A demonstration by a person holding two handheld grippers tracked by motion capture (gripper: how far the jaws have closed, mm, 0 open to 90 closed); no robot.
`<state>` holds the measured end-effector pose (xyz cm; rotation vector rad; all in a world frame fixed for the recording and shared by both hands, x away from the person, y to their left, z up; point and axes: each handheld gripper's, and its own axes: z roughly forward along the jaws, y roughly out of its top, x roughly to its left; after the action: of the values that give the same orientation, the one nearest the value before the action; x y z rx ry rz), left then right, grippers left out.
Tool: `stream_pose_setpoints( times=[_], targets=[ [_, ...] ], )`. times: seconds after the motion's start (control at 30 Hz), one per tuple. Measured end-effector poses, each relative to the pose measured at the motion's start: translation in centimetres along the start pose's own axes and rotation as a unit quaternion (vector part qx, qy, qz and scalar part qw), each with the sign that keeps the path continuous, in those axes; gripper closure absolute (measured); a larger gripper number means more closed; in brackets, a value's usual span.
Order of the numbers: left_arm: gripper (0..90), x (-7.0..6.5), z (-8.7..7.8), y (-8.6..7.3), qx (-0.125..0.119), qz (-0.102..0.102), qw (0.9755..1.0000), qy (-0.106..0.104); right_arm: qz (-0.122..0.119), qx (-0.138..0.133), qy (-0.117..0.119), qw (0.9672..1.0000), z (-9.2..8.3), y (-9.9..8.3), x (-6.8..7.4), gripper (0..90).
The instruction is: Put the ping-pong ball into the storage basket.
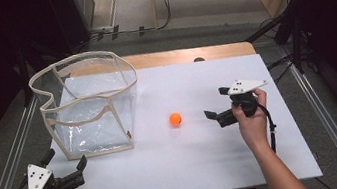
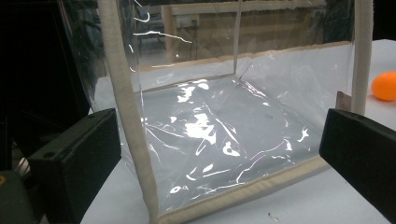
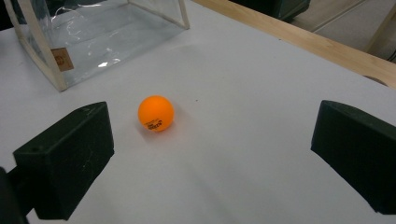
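Observation:
An orange ball (image 1: 175, 119) rests on the white table top (image 1: 201, 160), right of a clear plastic bag with cream trim (image 1: 88, 106) that stands open. My right gripper (image 1: 217, 102) is open a short way right of the ball, jaws pointing at it; the ball (image 3: 156, 113) lies ahead of the jaws, nearer the left one. My left gripper (image 1: 65, 159) is open at the table's front left corner, just in front of the bag. Its jaws face the bag's near corner post (image 2: 128, 116), and the ball (image 2: 384, 86) peeks in at the right edge.
A wooden strip (image 1: 186, 55) runs along the table's far edge. Metal rails (image 1: 10, 163) flank the table on both sides. Dark equipment and cables (image 1: 298, 29) stand beyond the right side. A small tan label (image 3: 62, 59) sits on the bag's wall.

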<state>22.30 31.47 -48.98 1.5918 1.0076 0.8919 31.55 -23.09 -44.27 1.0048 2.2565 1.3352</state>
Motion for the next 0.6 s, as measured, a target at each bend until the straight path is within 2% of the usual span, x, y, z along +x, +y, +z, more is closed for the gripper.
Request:
stream_pose_setpoints(
  times=[0.6],
  targets=[
    [0.0, 0.0, 0.0, 0.0, 0.000, 0.001, 1.0000, 0.000, -0.016, 0.031, 0.019, 0.9992, 2.5, 1.9, 0.4, 0.0]
  ],
)
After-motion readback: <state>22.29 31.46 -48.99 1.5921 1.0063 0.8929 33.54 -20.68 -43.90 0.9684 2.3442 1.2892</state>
